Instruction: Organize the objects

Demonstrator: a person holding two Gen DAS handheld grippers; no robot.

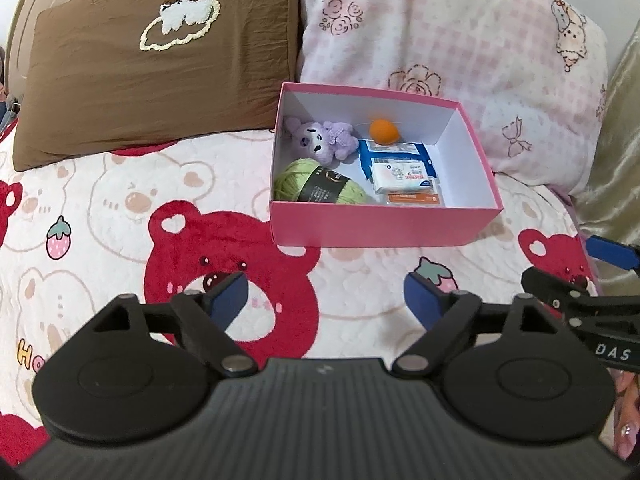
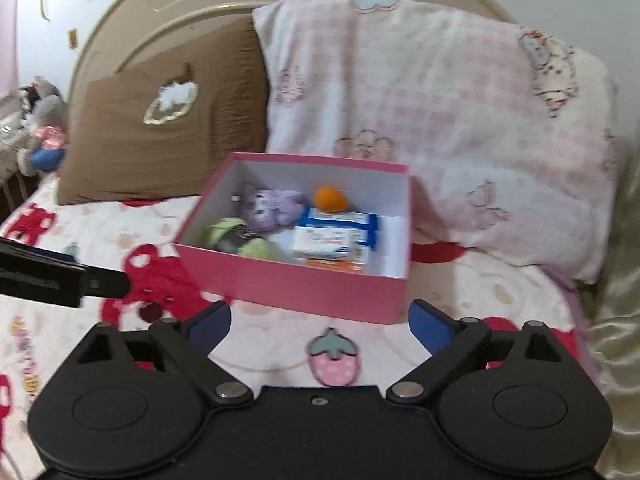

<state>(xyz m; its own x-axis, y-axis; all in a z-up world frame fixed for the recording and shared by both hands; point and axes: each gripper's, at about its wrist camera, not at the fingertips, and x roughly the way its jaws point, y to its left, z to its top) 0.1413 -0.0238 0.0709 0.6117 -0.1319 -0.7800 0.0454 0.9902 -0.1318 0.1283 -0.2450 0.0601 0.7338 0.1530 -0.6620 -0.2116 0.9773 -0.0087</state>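
Two grippers hover over the bed (image 1: 120, 208), both with jaws spread wide and nothing between them: the left gripper (image 1: 326, 300) and the right gripper (image 2: 320, 322), each just short of the pink box (image 1: 384, 228). The box sits open on the bear-print bedspread, close to the brown pillow (image 1: 152, 72) and the pink pillow (image 1: 460, 40). Inside it lie a purple plush (image 1: 324, 140) at the back left, an orange ball (image 1: 384, 130) beside it, green yarn (image 1: 316, 186) at the front left, and a blue pack (image 1: 396, 156) with a white pack (image 1: 402, 178) and an orange pack (image 1: 414, 199) in front of it. The right half of the box floor is bare.
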